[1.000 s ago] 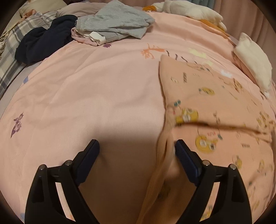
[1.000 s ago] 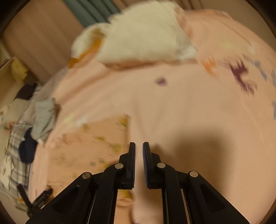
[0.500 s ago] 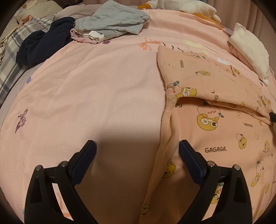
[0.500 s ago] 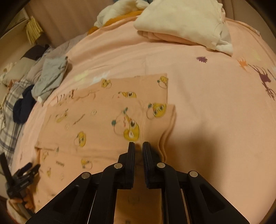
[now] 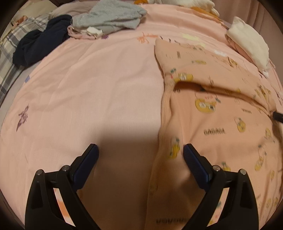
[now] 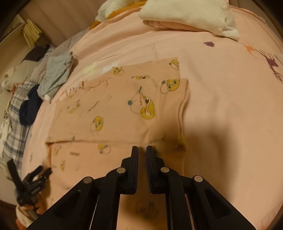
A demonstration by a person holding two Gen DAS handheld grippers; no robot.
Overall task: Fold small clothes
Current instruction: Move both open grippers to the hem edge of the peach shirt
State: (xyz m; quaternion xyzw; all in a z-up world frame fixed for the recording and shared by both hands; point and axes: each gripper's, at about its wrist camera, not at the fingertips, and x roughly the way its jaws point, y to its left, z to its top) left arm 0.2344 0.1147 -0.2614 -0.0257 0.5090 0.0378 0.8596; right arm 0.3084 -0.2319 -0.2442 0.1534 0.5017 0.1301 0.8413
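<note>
A peach garment with yellow cartoon prints lies on the pink bed sheet, its far part folded over toward me; it also shows in the right wrist view. My left gripper is open, low over the sheet, with the garment's left edge rising between its fingers. My right gripper has its jaws nearly together with nothing seen between them, just above the garment's near part. The left gripper also appears at the lower left of the right wrist view.
A pile of grey, navy and plaid clothes lies at the far left of the bed. Folded cream and pink clothes are stacked at the far right. A wall and shelf stand beyond the bed.
The right gripper swung from the far stack down over the garment. The left gripper dropped lower, and the garment's left edge now lifts between its fingers.
</note>
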